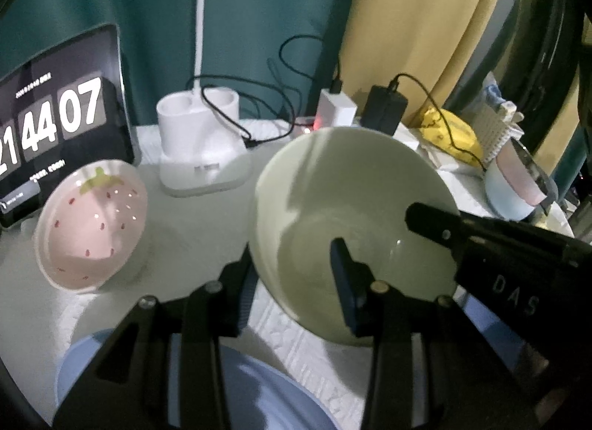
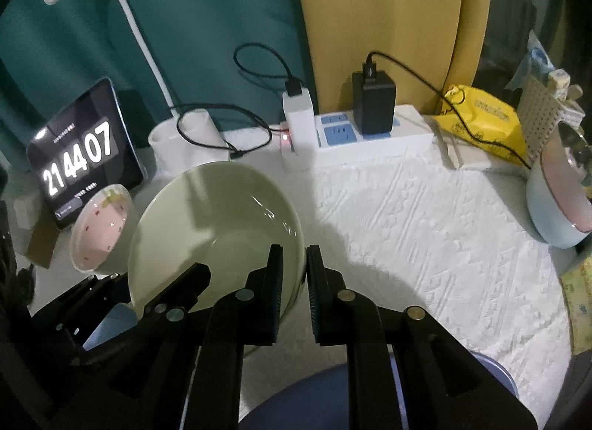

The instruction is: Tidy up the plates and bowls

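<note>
A pale green bowl (image 1: 351,208) is held tilted above the table by both grippers. My left gripper (image 1: 292,263) is shut on its near-left rim, one finger inside and one outside. My right gripper (image 2: 294,263) is shut on its right rim (image 2: 301,245); the bowl also shows in the right wrist view (image 2: 214,230). The right gripper's finger shows in the left wrist view (image 1: 436,223). A pink strawberry-pattern bowl (image 1: 92,223) sits tilted at the left, also seen in the right wrist view (image 2: 101,226). A blue plate (image 1: 259,389) lies below the grippers, also in the right wrist view (image 2: 303,400).
A tablet clock (image 1: 55,123), a white lamp base (image 1: 199,138), a power strip (image 2: 373,134) with chargers and cables line the back. A yellow packet (image 2: 484,123) and a blue-pink pot (image 2: 558,200) stand at the right. A white cloth (image 2: 425,230) covers the table.
</note>
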`<action>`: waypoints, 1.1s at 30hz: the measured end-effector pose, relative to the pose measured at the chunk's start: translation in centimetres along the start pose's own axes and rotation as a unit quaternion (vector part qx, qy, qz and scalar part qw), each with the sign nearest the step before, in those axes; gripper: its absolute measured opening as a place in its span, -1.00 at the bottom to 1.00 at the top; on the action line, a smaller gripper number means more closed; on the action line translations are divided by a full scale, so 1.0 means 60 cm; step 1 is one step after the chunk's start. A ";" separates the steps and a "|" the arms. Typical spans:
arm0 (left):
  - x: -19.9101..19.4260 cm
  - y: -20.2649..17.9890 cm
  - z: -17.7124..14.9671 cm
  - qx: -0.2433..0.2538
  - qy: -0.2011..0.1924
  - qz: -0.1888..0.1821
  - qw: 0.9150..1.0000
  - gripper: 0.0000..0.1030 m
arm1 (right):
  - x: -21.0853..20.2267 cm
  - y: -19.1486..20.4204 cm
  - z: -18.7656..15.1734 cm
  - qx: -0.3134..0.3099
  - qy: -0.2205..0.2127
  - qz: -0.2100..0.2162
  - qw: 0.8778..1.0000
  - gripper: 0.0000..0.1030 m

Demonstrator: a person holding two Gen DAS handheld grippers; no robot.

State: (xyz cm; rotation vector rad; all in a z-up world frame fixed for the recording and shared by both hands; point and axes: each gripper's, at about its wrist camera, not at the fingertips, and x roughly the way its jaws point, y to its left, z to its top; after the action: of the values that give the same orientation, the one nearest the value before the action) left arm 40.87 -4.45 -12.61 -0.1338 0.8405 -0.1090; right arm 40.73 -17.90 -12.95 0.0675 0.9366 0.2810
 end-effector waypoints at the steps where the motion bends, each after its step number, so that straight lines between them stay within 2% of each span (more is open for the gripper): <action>1: -0.005 0.000 0.001 0.000 -0.002 0.000 1.000 -0.24 | -0.007 0.001 0.000 0.000 -0.004 0.001 1.000 -0.73; 20: -0.102 -0.036 -0.007 0.016 -0.045 -0.009 0.999 -0.24 | -0.119 -0.002 -0.018 -0.006 -0.054 0.007 0.999 -0.73; 33: -0.135 -0.081 -0.020 0.029 -0.044 -0.025 0.998 -0.24 | -0.173 -0.039 -0.044 0.008 -0.067 0.007 0.998 -0.73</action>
State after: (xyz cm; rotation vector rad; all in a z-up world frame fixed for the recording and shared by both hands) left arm 34.37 -8.12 -6.67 -0.1054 0.7452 -0.1728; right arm 33.28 -23.07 -6.81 0.1060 0.8054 0.2777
